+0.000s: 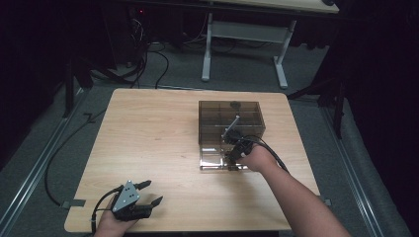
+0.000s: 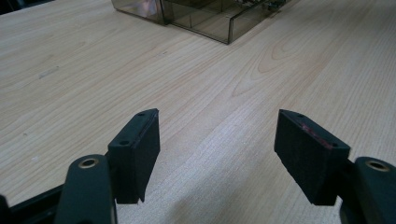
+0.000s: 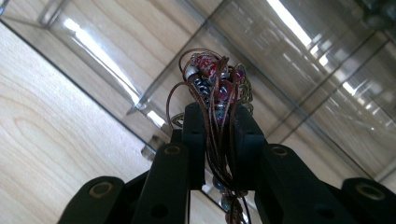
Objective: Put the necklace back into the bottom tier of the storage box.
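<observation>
Right tool (image 3: 219, 121) of ours pinches a beaded cord bundle (image 3: 215, 81) over the clear box (image 1: 230, 123) on the counter (image 1: 148, 143), while our left tool (image 2: 217, 149) rests spread and apart.

A bunched brown-cord beaded necklace (image 3: 217, 88) with red and dark beads hangs above the clear compartment box (image 3: 303, 60).
</observation>
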A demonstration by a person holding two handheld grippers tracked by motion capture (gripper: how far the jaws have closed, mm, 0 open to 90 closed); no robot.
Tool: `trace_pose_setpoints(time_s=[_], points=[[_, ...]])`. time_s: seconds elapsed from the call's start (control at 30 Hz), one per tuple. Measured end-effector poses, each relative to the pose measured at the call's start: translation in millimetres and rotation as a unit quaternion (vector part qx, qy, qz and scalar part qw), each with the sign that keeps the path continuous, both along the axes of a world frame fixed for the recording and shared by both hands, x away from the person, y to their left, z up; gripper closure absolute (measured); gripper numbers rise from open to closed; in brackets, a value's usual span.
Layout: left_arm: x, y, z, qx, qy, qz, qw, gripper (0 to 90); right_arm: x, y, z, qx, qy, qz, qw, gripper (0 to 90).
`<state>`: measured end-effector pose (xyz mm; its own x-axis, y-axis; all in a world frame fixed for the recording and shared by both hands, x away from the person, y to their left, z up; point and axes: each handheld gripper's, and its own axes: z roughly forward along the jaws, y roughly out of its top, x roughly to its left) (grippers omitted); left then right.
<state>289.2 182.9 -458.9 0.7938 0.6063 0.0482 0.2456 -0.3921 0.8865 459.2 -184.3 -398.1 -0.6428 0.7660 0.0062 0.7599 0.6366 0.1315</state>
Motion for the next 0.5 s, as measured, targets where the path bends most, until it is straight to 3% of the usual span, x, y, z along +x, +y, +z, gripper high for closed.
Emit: trace_pose_setpoints(time_s=[0.2,0.23,0.3,0.33,0.5], points=[[-0.1,0.2,0.0,0.000,0.000,0.000,1.0000,31.5,2.8,-0.1,-9.7,0.000,0.009,-0.001,1.0000,78.1],[0.0,0.2,0.0,0.001,0.000,-0.001,1.0000,31.5,1.3,0.3,-10.9,-0.001,0.014,-0.015,0.9998,76.7],[0.0,0.1,0.0,0.001,0.001,-0.001,1.0000,31.5,2.2,-2.0,-12.1,0.004,0.011,-0.008,0.9999,71.8],[0.0,0.1,0.0,0.001,0.001,-0.001,1.0000,31.5,1.0,-1.4,-10.6,0.005,0.017,-0.025,0.9995,69.0],[0.2,-0.2,0.1,0.004,0.002,-0.001,1.0000,31.5,3.2,-7.8,6.2,0.030,-0.001,-0.025,0.9993,62.4]])
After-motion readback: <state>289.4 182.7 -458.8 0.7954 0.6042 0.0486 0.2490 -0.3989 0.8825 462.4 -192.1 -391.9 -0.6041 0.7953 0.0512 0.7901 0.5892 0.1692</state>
